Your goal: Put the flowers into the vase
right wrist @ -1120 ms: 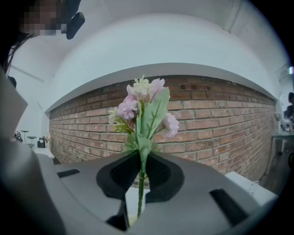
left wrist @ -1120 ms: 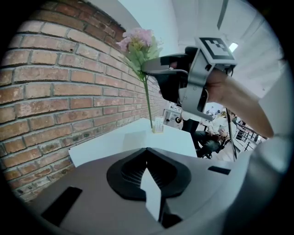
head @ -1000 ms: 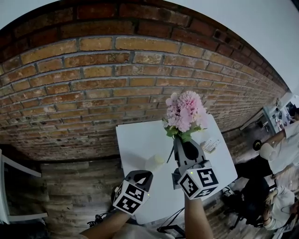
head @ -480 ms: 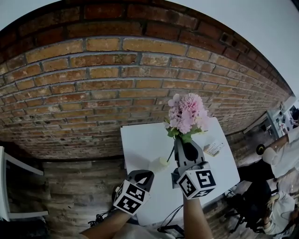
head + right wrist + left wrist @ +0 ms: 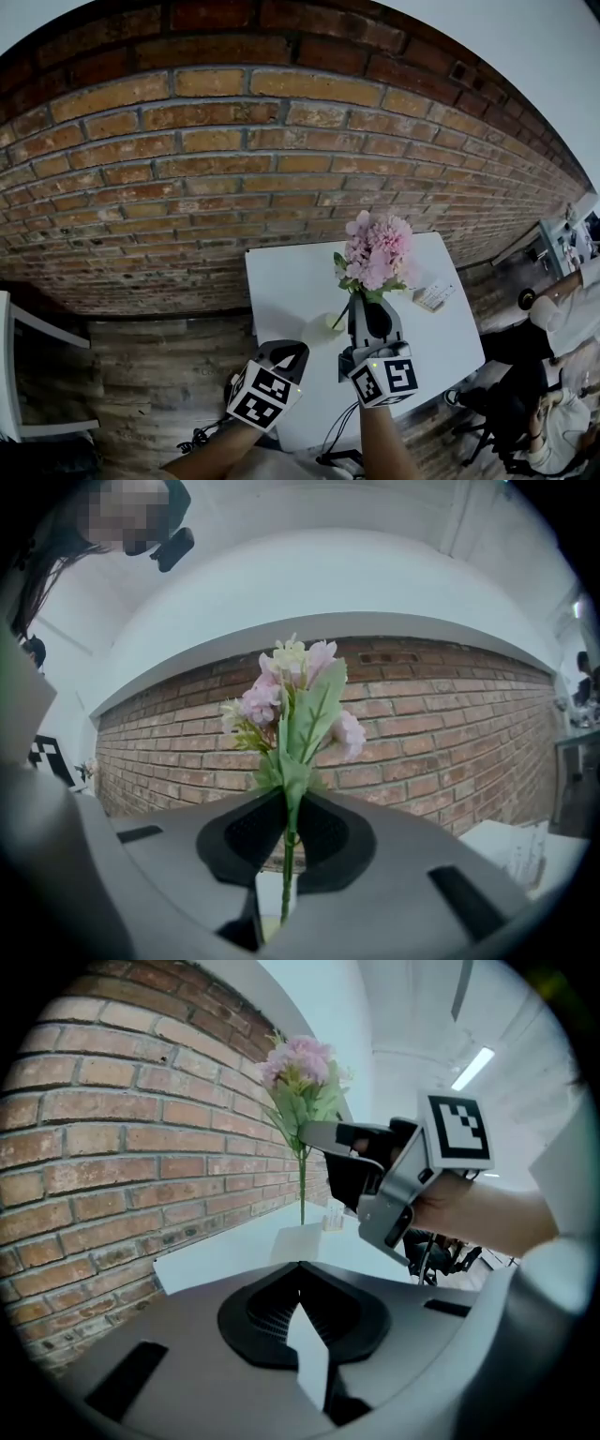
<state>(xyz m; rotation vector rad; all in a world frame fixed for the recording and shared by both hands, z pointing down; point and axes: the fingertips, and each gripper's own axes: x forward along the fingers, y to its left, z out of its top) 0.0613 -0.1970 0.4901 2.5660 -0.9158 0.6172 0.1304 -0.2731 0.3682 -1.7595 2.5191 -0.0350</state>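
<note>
Right tool (image 5: 367,302) clenched on the flowers (image 5: 376,251), stem tip just at the vase (image 5: 335,322) on the desk (image 5: 281,281), so I've yet to seat and release; my left tool (image 5: 291,351) closed, empty.

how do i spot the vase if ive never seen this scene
Find the brick wall, then the white table in front of it. The vase is the small, pale cream pot on it, left of the right gripper, where the pink flowers' green stem ends. Unlike the white printed item near the right edge, it is plain and cream.
</note>
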